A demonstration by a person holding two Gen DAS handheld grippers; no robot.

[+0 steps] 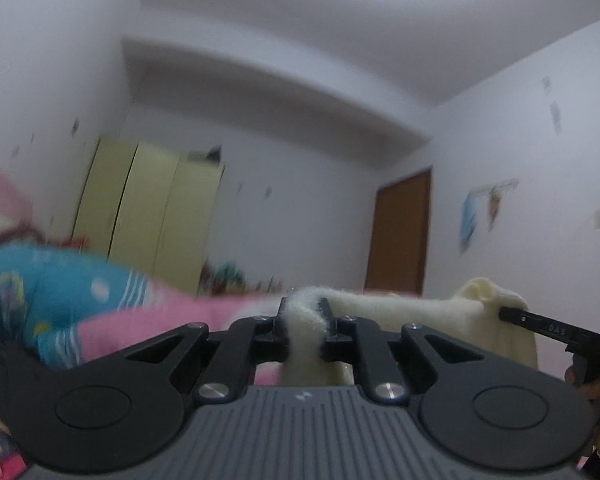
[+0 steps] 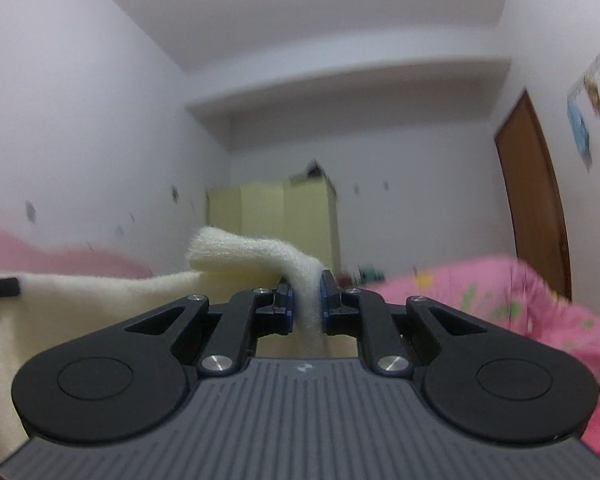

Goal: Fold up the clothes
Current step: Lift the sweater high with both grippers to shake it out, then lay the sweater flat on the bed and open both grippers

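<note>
left gripper (image 1: 304, 320) clenched on cream garment (image 1: 400, 312) | right gripper (image 2: 308, 300) clenched on same edge | keep edge taut, lower evenly onto bed (image 2: 500, 300)

The cream garment (image 1: 400, 312) is thick fleece cloth with a fuzzy, matt nap. The left claw (image 1: 305, 322) and the right claw (image 2: 308, 300) are matt black plastic with bright, polished metal screw heads; the housings behind them are ribbed grey plastic. The right claw's pads (image 2: 287, 300) look like blue rubber. The pink bedding (image 2: 500, 300) is smooth printed cloth. The door (image 1: 400, 236) has a brown, wood-like finish. The wardrobe (image 1: 148, 216) has smooth pale-yellow panels. The walls are matt white.
</note>
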